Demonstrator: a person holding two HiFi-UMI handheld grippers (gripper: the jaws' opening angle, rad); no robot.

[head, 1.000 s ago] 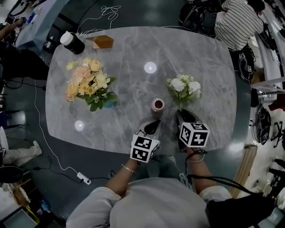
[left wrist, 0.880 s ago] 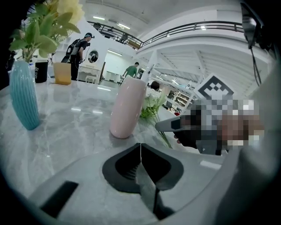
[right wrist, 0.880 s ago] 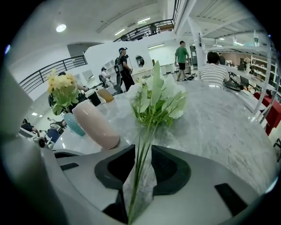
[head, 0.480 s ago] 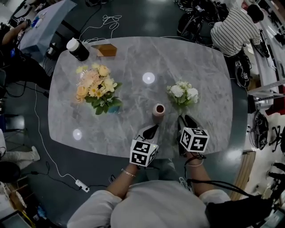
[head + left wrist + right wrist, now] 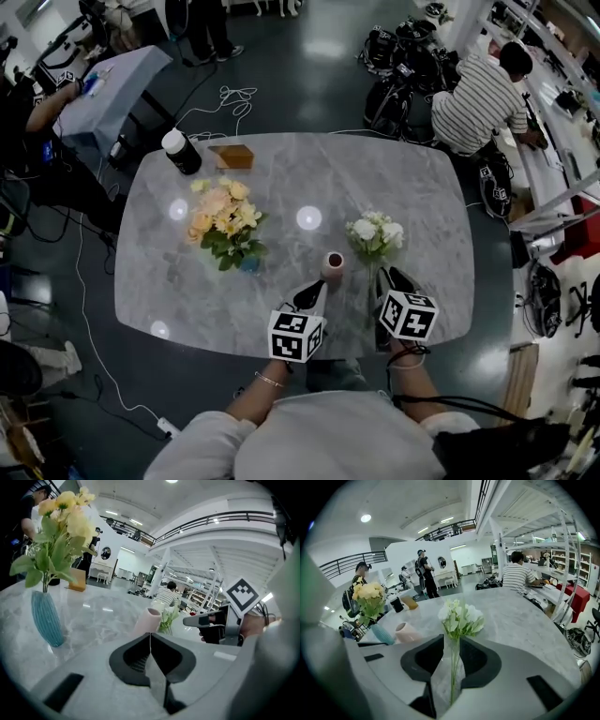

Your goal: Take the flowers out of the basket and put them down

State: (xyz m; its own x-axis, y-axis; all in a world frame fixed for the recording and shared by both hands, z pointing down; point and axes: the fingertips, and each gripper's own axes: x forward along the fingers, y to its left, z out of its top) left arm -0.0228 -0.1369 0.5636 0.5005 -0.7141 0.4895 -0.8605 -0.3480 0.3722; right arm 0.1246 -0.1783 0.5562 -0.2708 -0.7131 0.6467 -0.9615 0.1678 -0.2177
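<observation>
A bunch of white flowers (image 5: 375, 232) stands upright above the grey marble table (image 5: 422, 187). Its green stems run down between the jaws of my right gripper (image 5: 386, 274), which is shut on them. In the right gripper view the blooms (image 5: 459, 616) rise just past my right gripper (image 5: 451, 641), whose jaws have just been opening a little with the stems still between them. A small pink vase (image 5: 332, 263) stands empty beside the flowers. My left gripper (image 5: 314, 289) is shut on nothing, just short of that vase (image 5: 147, 620).
A yellow bouquet (image 5: 223, 216) in a blue vase (image 5: 46, 618) stands at the table's left. A black cylinder with a white lid (image 5: 181, 152) and a wooden box (image 5: 232, 156) sit at the far left edge. A person in a striped shirt (image 5: 478, 94) works beyond the far right corner.
Both grippers have risen a little above the table. The white flowers have come up with the right gripper. The head view has shifted, so the table now sits lower in the picture.
</observation>
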